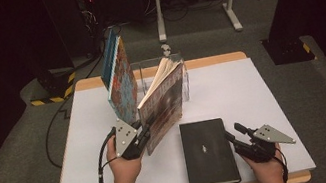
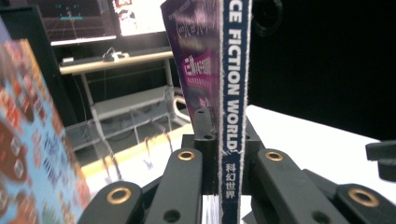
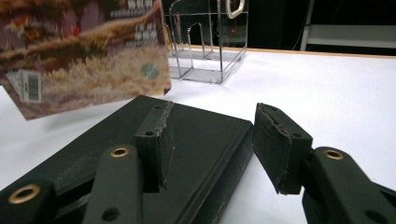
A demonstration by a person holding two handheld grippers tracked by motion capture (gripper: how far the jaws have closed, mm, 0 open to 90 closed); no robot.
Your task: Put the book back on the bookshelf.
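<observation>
The left gripper (image 1: 143,131) is clenched on the spine of a thin magazine (image 1: 163,104), seen in the left gripper view as a blue spine strip (image 2: 231,93) pinched between the jaws. The magazine is held upright above the table (image 1: 251,86), left of centre, its far top corner leaning toward the clear acrylic rack (image 1: 183,75) at the far side. Its pages fan open at the top, so it is judged light, soft and floppy; a grip low on the spine, as taken, is judged the stiffest hold available, though the loose leaves may splay or catch on the rack's dividers. The glossy cover is likely slippery under the pads.

A second colourful book (image 1: 120,81) stands upright just left of the magazine, apart from the jaws.

The right gripper (image 1: 234,136) rests near the right edge of a black hardcover notebook (image 1: 208,152) lying flat near the table's front. Its jaws are released, straddling the notebook's corner (image 3: 224,140) without pressing. This notebook is judged stiff and heavier; an edge grip is needed.
</observation>
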